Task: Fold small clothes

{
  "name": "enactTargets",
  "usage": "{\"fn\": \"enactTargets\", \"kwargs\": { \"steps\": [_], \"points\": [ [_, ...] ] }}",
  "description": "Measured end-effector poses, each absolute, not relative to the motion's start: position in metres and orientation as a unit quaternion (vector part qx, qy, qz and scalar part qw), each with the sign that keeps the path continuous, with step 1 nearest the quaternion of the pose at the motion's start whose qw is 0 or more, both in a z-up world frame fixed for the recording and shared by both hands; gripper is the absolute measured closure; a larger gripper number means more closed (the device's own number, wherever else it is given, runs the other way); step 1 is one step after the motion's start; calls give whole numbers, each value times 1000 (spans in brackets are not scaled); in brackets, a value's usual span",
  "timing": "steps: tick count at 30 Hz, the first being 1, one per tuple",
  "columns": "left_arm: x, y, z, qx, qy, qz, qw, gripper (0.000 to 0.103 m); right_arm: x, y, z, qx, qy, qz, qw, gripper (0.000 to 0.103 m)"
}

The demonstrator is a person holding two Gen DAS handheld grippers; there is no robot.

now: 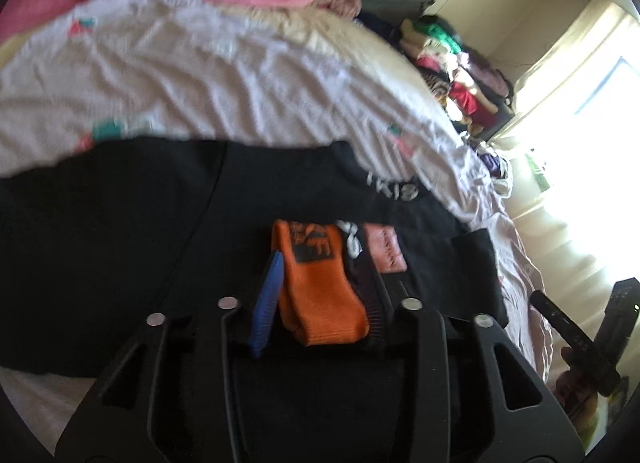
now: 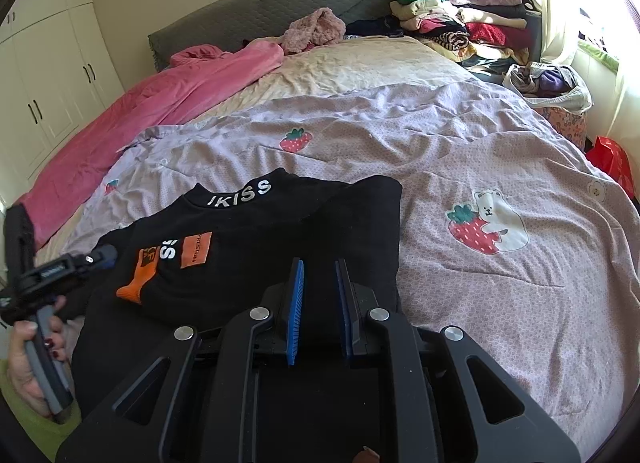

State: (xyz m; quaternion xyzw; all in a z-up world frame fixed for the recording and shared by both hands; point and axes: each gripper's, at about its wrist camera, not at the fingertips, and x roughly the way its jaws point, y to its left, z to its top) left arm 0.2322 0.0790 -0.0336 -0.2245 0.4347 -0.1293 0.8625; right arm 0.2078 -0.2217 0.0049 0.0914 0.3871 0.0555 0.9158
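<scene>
- Folding is under way on the black sweatshirt (image 2: 256, 247), which lies on the lilac strawberry-print duvet (image 2: 460, 151) at its near edge; both sides look already turned in over the body, the orange cuff (image 2: 134, 287) resting on the chest beside the orange patch (image 2: 196, 249).
- Left gripper (image 1: 320, 283): jaws parted, the orange cuff lying between them; the blur hides whether the pads press on it, so I read it as a release.
- Right gripper (image 2: 318, 303): jaws stand slightly apart above the sweatshirt's right side, nothing between them.
- Next, as I judge it: both grippers pinch the hem nearest the person and carry it up to the collar lettering (image 2: 240, 193); the sleeves should stay flat.
</scene>
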Motion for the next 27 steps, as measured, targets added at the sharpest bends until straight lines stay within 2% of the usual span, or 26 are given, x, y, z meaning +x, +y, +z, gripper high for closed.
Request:
{"fn": "enactTargets", "kwargs": {
  "steps": [1,2,3,8,9,10,11,12,14,21,27],
  "points": [
    [233,76,-37,-220,439,-128,862,64,208,-222,5,92,388,56,915,88],
    [234,74,-39,-214,441,-125,863,55,208,-222,4,92,389,56,915,87],
    [235,69,-40,-201,442,-118,866,53,208,-222,2,92,390,57,915,87],
    [240,50,-52,-168,449,-107,871,53,215,-211,-9,82,406,71,908,74],
    [242,44,-56,-148,452,-94,875,54,217,-208,-11,80,410,75,905,72],
    [243,39,-59,-129,451,-83,879,59,219,-206,-13,78,414,79,903,71],
    [243,34,-62,-109,447,-71,885,80,220,-203,-15,76,417,80,902,70],
    [241,29,-63,-92,443,-66,890,90,222,-200,-19,73,421,81,900,70],
    [237,25,-57,-88,434,-74,894,96,225,-196,-23,72,427,82,898,69],
    [218,47,-16,-112,388,-82,911,97,225,-192,-28,71,433,82,895,69],
    [226,55,-25,-101,426,-63,897,93,223,-195,-27,74,432,75,896,67]
  ]
}}
